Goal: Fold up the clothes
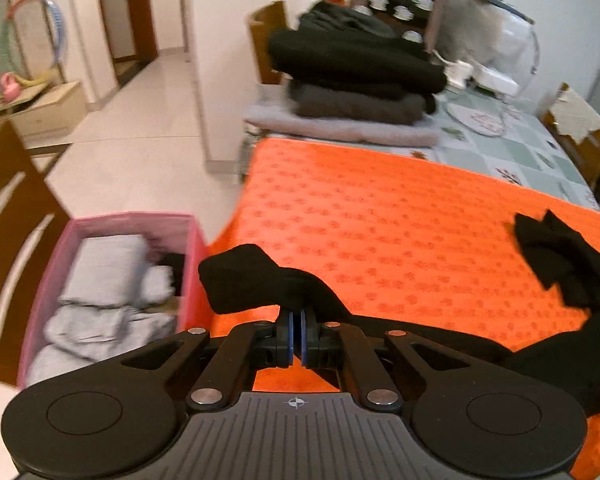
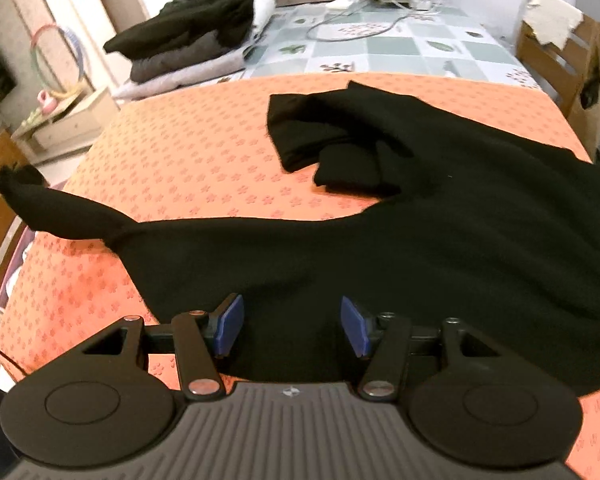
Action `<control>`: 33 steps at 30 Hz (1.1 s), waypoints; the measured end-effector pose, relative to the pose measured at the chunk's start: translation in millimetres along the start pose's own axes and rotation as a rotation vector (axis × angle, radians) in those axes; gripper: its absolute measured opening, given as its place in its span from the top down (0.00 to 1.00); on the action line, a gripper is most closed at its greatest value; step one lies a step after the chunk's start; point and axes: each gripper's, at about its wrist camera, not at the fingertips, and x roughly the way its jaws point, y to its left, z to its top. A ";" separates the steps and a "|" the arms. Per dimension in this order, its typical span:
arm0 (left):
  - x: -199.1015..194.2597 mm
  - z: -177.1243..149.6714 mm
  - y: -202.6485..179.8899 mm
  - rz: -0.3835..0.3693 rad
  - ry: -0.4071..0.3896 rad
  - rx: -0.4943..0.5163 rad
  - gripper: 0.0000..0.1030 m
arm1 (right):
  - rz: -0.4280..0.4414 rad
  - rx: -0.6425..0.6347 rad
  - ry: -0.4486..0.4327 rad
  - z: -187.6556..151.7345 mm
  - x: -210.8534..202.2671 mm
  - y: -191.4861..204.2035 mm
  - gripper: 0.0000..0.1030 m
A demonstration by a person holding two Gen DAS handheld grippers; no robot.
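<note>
My left gripper (image 1: 297,320) pinched sleeve end of black knit sweater (image 2: 440,216), lifted off orange flower-patterned tablecloth (image 2: 188,160). My right gripper (image 2: 292,326) hovered wide, empty, over sweater hem.

No readable words, brands or numbers show in either view; the only sign is a small crosshair mark (image 1: 295,402) printed on each gripper's grey ribbed body, blurred, perhaps a logo
</note>
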 end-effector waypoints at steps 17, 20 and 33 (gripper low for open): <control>28.8 -11.7 52.9 0.114 0.170 -0.038 0.94 | -0.067 0.005 0.048 -10.3 30.3 -3.6 0.41; 49.6 -23.1 58.3 0.114 0.192 -0.066 0.92 | -0.072 0.000 0.051 -9.1 27.2 -2.0 0.41; 64.7 -1.0 39.8 -0.029 0.094 -0.093 0.44 | -0.093 -0.018 0.004 30.2 7.9 2.5 0.41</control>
